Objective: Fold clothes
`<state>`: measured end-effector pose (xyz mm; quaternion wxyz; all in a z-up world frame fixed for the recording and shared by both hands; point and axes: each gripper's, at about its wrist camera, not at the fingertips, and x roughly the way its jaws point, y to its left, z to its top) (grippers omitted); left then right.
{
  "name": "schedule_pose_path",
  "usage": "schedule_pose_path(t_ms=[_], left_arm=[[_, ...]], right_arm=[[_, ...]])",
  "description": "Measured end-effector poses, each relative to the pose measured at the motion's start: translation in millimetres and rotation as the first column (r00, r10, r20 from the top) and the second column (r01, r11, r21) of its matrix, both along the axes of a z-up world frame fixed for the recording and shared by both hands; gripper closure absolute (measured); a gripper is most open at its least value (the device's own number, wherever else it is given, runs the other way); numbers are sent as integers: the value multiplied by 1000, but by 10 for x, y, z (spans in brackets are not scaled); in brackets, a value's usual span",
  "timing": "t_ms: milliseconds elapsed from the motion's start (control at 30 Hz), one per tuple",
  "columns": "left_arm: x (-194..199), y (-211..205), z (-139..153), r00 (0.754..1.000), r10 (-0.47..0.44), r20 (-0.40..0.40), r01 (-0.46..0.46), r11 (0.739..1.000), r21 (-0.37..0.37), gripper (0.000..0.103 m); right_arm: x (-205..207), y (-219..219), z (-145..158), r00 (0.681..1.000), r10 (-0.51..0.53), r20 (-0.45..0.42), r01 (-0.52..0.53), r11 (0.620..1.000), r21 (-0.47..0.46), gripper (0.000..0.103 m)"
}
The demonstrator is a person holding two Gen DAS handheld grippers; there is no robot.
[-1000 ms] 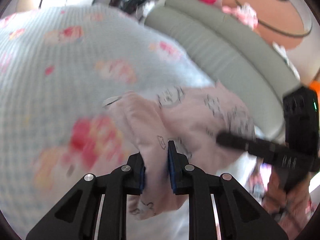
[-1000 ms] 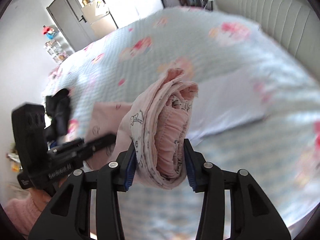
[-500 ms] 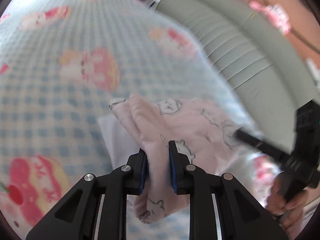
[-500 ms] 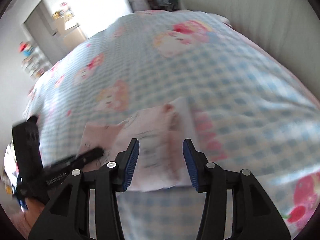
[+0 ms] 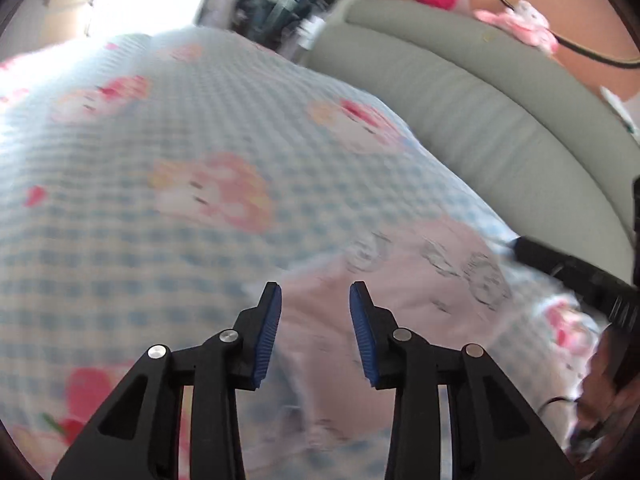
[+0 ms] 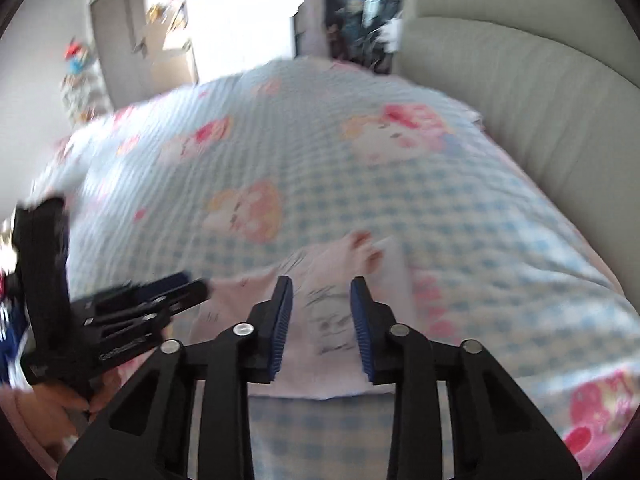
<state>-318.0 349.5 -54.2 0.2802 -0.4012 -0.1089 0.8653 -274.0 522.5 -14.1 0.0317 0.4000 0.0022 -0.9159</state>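
Left wrist view blurs the folded pink garment [image 5: 420, 280] on the bed [image 5: 160, 200]; left tongs [image 5: 315, 294] just opened, right tongs [image 6: 321, 287] narrowing, both gripping nothing.

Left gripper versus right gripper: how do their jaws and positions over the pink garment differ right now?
The left gripper has just been opening and gapes wider; the right gripper has just been closing and stands narrower. The left hangs over the pink garment at its left part, the right over its middle. Shared: neither grips it.
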Motion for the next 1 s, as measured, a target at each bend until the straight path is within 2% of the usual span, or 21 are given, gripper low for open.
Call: schedule_pose_path(t_ms=[67, 133, 167, 233, 300, 500, 667, 700, 767, 867, 933, 1000], left_arm=[[-28, 194, -123, 998, -35, 43, 37, 999, -35, 67], [-26, 295, -337, 992, -56, 110, 65, 995, -77, 68], [-40, 334, -446, 984, -75, 159, 85, 995, -58, 68], [-124, 354, -620, 972, -59, 228, 63, 998, -13, 68], [-148, 356, -660, 968, -40, 250, 39, 999, 8, 68], [-186, 476, -693, 973, -40, 225, 52, 997, -50, 66], [-363, 444, -612, 956, -45, 291, 57, 998, -35, 66], [-378, 402, -562, 954, -43, 296, 50, 999, -19, 66], [-382, 279, -423, 962, -18, 272, 17, 1000, 5, 65], [-396, 85, -174, 976, 32, 213, -36, 999, 13, 57], [-432, -63, -16, 981, 54, 185, -51, 998, -19, 54], [-434, -273, 122, 985, 79, 154, -70, 996, -63, 54]], right_arm=[[-75, -60, -227, 997, -26, 66, 23, 998, 56, 81], [-155, 67, -340, 993, -81, 88, 74, 994, 78, 87], [-189, 160, -387, 990, -91, 107, 86, 995, 49, 87], [-223, 243, -455, 987, -93, 128, 89, 995, 37, 89], [-152, 206, -519, 990, -85, 112, 75, 993, 91, 89], [-211, 231, -549, 985, -122, 121, 112, 990, 82, 89], [-264, 147, -470, 982, -136, 134, 120, 985, 123, 89], [-253, 79, -395, 983, -130, 128, 112, 983, 144, 86], [-231, -63, -240, 988, -101, 120, 82, 984, 161, 82], [-191, -291, -10, 992, -74, 105, 60, 990, 129, 74], [-183, -448, 104, 993, -63, 97, 52, 993, 105, 65], [-176, -660, 179, 995, -44, 90, 36, 995, 92, 62]])
